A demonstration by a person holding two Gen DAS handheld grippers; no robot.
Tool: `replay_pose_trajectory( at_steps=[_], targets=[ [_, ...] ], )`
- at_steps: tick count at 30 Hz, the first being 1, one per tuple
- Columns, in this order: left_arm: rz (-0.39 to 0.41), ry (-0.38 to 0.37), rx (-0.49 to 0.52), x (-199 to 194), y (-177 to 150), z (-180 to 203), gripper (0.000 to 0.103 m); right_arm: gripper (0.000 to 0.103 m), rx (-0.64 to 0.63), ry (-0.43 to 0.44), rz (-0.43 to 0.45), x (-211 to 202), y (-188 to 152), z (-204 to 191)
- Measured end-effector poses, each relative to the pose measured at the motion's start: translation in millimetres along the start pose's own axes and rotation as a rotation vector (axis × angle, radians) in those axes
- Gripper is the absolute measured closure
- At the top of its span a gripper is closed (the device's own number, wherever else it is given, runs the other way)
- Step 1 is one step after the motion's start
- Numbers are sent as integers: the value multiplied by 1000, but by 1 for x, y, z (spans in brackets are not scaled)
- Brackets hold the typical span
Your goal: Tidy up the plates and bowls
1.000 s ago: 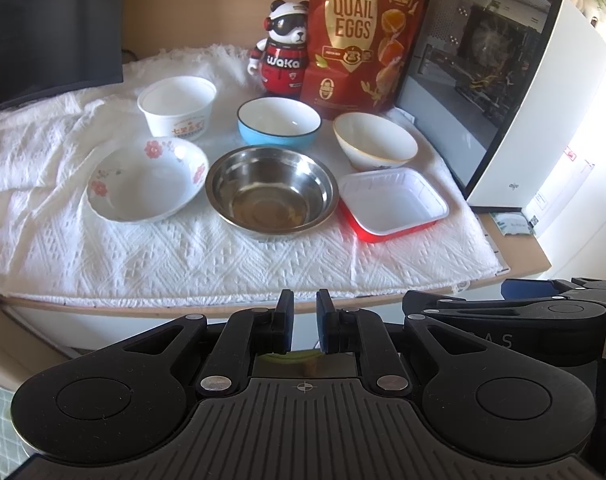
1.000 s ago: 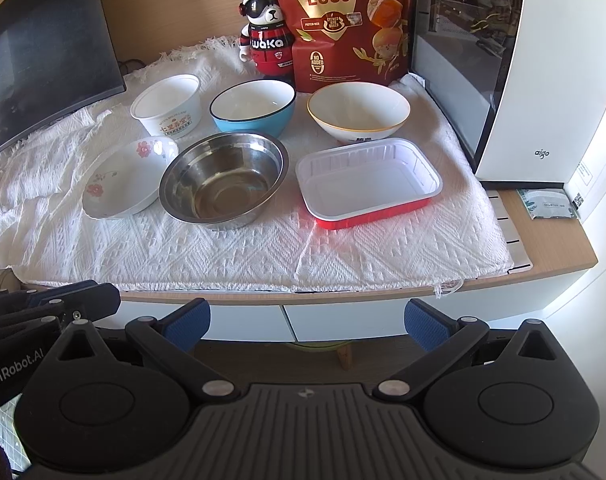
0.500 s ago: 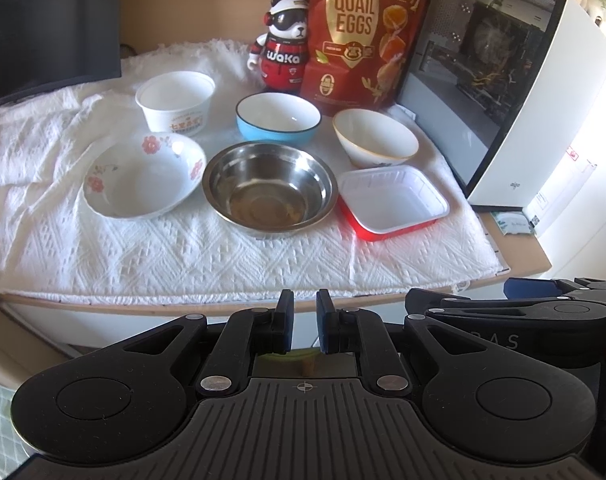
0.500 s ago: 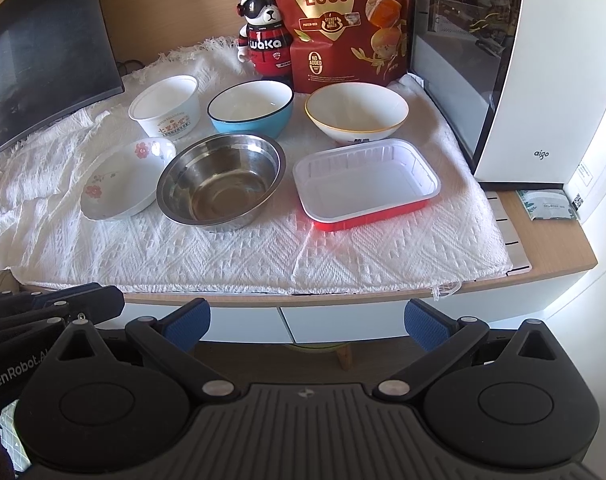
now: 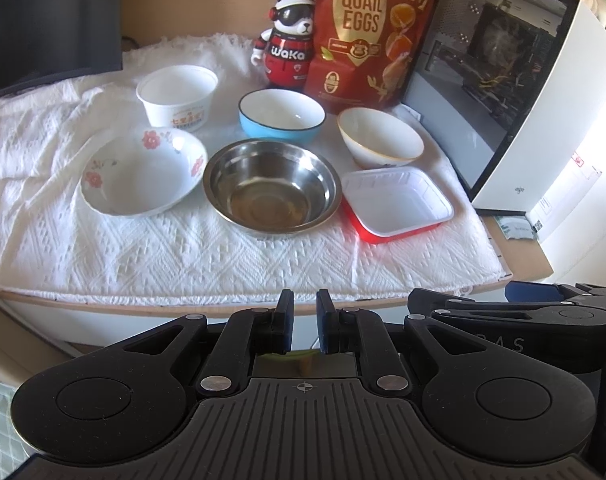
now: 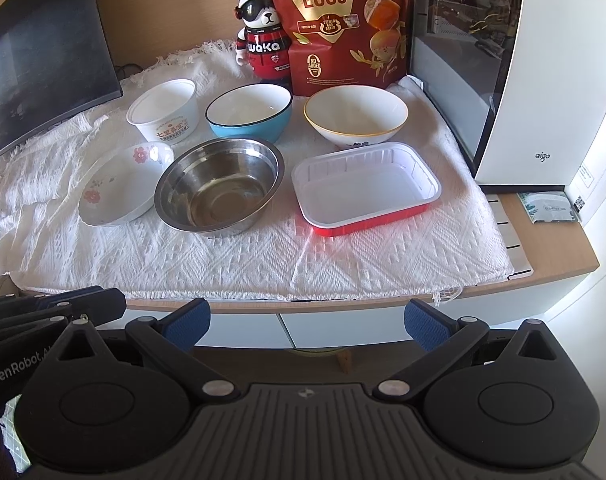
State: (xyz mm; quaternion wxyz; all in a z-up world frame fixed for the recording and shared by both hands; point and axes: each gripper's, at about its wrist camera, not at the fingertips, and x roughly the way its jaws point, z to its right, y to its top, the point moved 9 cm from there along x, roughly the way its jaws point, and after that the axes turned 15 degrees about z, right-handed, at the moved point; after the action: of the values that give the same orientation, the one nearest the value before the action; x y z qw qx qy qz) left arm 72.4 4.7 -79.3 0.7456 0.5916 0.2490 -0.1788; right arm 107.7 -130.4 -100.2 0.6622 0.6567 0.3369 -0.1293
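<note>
- Jaws of the left gripper (image 5: pixel 301 322) stand nearly together with only a narrow slit between the blue pads and nothing held; jaws of the right gripper (image 6: pixel 306 320) are spread wide apart, also holding nothing.
- Both grippers hang in front of the near edge of the bench (image 6: pixel 559 256), well short of any dish, so no grasp is in hand.
- Six dishes sit singly on the white cloth (image 5: pixel 151 256) in two loose rows, none nested or stacked.
- Back row, from the left: a white paper tub (image 5: pixel 177 96) with red print, a blue bowl (image 5: pixel 281 118) with a dark rim, and a white bowl with a gold rim (image 5: pixel 379 142).
- Front row, from the left: a shallow floral plate (image 5: pixel 143 170), a stainless steel bowl (image 5: pixel 271 188), and a red foil tray (image 5: pixel 397 202) with a white inside.
- The floral plate's rim lies just beside the steel bowl's; in the right wrist view the steel bowl hides part of it, and whether they touch cannot be told.
- The foil tray lies just beside the steel bowl on the other side, and close in front of the gold-rimmed bowl.
- Behind the dishes stand a panda figure (image 6: pixel 263 40) and a quail egg bag (image 6: pixel 339 24); a white computer case (image 6: pixel 543 80) stands at the right.
- Judged from this layout, the organizing looks not yet begun: every dish remains to be gathered.
- The wide-spread right gripper seems the readier of the two for a first pick, with the foil tray and the gold-rimmed bowl nearest its side.
</note>
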Motion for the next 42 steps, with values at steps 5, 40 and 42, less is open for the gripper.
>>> replay_pose_trajectory(
  at_steps=[5, 40, 42],
  targets=[
    [-16, -27, -81, 13, 3, -17, 90, 0, 16, 21, 20, 11, 6, -3],
    [-221, -131, -301, 189, 40, -127, 87, 0, -143, 80, 30, 157, 67, -63],
    [-227, -93, -332, 189, 37, -124, 86, 0, -208, 138, 37, 168, 76, -65]
  ],
)
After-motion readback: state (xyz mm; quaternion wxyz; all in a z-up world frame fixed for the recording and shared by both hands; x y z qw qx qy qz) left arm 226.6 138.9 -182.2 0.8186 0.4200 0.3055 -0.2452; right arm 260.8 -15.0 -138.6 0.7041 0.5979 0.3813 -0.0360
